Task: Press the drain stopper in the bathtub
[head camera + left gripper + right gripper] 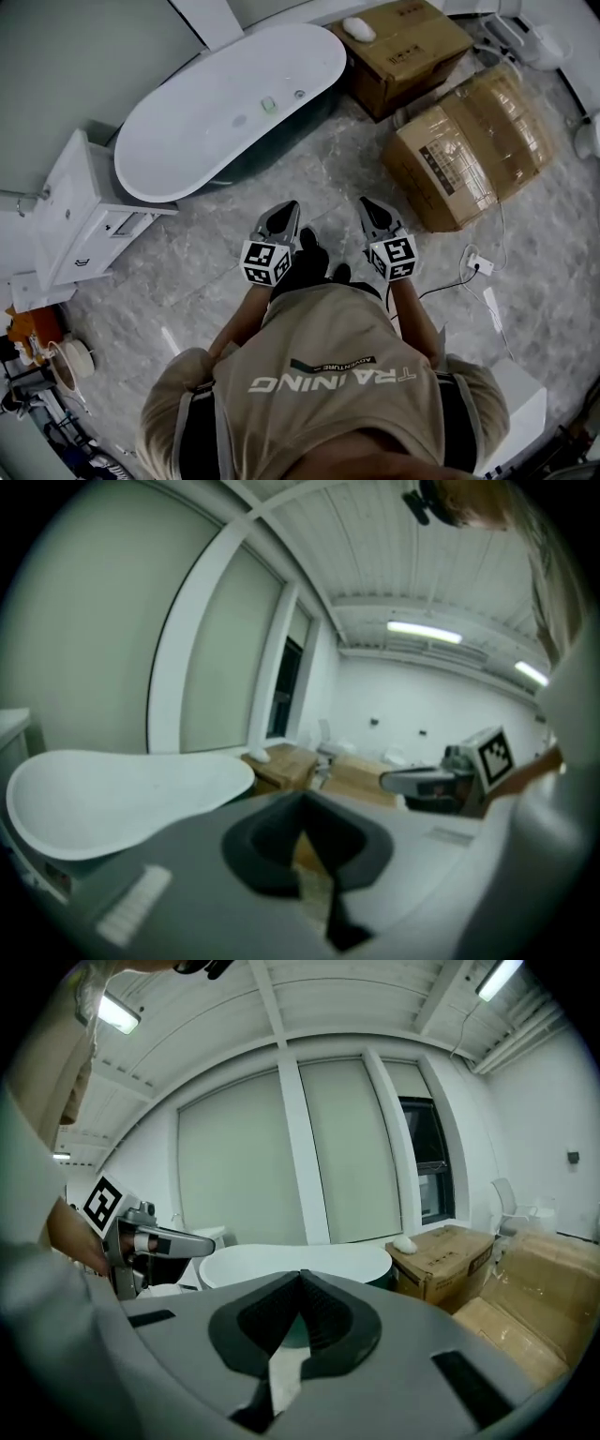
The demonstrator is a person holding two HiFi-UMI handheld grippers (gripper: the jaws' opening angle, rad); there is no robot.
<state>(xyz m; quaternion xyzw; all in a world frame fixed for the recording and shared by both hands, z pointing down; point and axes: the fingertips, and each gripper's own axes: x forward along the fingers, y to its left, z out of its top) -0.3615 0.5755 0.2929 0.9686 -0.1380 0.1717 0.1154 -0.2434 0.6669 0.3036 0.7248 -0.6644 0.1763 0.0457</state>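
Both claws are pinched shut on nothing: the left claw (302, 801) has its tips meeting with only floor showing behind them, and the right claw (300, 1281) is just the same. They're held level at the person's waist, side by side, well apart from the bathtub (197, 141), which lies ahead and to the left across the marble floor (309, 178). Cardboard boxes (469, 141) are stacked off to the right. Down on the tub's bottom sit a few small fittings (269, 104); the drain stopper should be one of them, though they're too small to say which. So by my reading nothing's done yet: walking over, reaching in and the press are all still to come
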